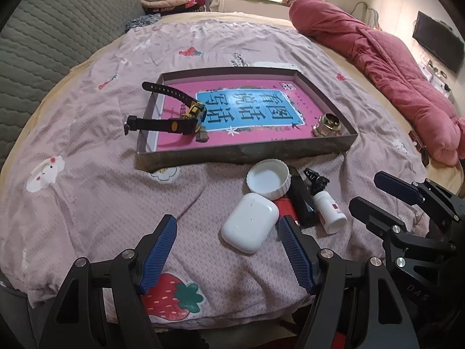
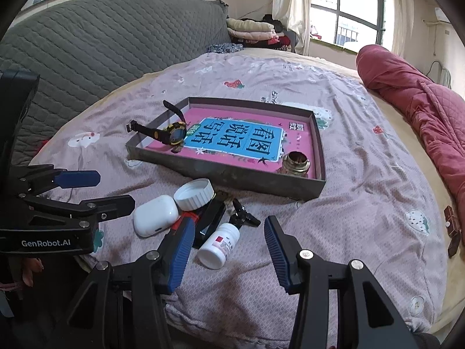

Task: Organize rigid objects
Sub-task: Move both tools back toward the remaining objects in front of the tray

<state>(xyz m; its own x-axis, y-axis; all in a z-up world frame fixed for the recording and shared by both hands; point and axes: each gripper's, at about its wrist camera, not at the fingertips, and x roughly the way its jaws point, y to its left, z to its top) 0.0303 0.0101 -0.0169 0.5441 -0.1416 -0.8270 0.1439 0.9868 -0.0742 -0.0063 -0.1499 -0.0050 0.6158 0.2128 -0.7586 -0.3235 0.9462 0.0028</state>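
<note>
At the lower centre of the left wrist view lies a white earbud case (image 1: 250, 223), smooth, hard and light, likely slippery, so its flatter long sides look the best place to pinch it; touching it sit a white ribbed cap (image 1: 268, 181), a black flat device (image 1: 300, 200), a small white pill bottle (image 1: 330, 210) and a black clip (image 1: 316, 179). Above them the shallow grey box (image 1: 247, 157) holds a pink book, a watch (image 1: 174, 119) leaning over its left wall and a brass fitting (image 1: 328, 126) in its right corner. The left gripper (image 1: 226, 250) and right gripper (image 2: 229, 250) are both spread, grasping nothing
</note>
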